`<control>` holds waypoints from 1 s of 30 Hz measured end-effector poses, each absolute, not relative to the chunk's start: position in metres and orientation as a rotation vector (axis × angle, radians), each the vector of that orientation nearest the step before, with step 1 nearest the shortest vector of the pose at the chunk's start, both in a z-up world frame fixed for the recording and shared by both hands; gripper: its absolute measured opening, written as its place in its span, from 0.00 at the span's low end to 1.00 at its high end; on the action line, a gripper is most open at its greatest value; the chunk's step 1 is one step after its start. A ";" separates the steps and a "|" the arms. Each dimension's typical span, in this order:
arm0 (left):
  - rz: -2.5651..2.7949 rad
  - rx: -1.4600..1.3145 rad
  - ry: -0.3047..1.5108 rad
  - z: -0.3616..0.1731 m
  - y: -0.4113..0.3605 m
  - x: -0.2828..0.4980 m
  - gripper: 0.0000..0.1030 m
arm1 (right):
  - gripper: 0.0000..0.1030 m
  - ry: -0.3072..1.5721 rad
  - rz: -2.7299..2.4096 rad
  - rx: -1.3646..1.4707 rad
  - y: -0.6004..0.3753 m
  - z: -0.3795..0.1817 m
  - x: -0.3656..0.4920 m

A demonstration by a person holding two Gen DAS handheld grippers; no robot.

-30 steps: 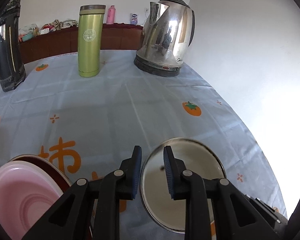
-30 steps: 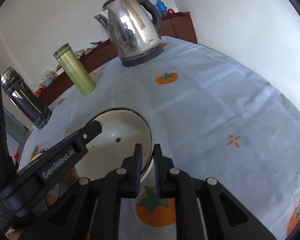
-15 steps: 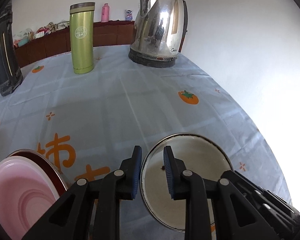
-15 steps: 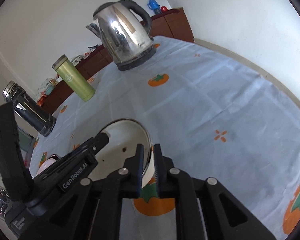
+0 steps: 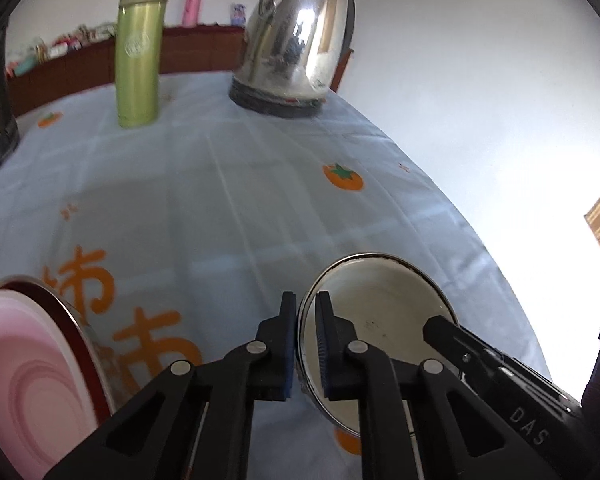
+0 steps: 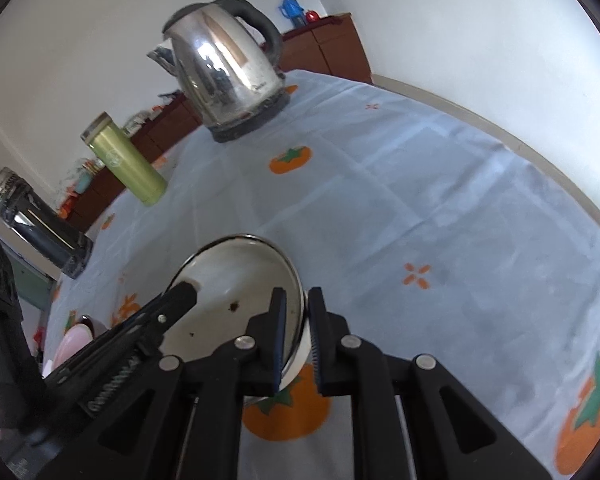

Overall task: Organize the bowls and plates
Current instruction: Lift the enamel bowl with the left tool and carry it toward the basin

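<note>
A white enamel bowl (image 5: 380,320) with a dark rim is held off the blue tablecloth (image 5: 204,200) by both grippers. My left gripper (image 5: 306,332) is shut on its left rim. My right gripper (image 6: 298,328) is shut on its right rim; the bowl also shows in the right wrist view (image 6: 236,280). A pink plate (image 5: 24,380) lies on a dark red-rimmed plate (image 5: 80,332) at the lower left, and shows faintly in the right wrist view (image 6: 74,340).
A steel kettle (image 5: 296,40) and a green flask (image 5: 138,52) stand at the far side. A dark steel flask (image 6: 32,220) stands at the left. The table's right edge (image 5: 480,248) runs close to the bowl, by a white wall.
My left gripper has closed from open onto the bowl's left rim. Both grippers and the bowl have moved forward, toward the kettle, and the bowl has risen off the cloth.
</note>
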State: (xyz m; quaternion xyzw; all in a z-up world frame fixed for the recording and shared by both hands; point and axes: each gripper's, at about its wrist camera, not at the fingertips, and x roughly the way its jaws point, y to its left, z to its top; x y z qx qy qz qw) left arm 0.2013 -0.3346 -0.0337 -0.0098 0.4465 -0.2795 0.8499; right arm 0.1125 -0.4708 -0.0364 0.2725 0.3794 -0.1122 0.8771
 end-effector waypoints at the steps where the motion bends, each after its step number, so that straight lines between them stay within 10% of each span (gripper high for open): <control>1: -0.587 -0.011 0.937 -0.034 -0.337 0.200 0.10 | 0.12 0.789 -0.236 0.567 -0.472 -0.033 0.110; 30: -0.457 0.156 0.698 -0.018 -0.334 0.154 0.09 | 0.09 0.744 -0.187 0.580 -0.458 -0.023 0.098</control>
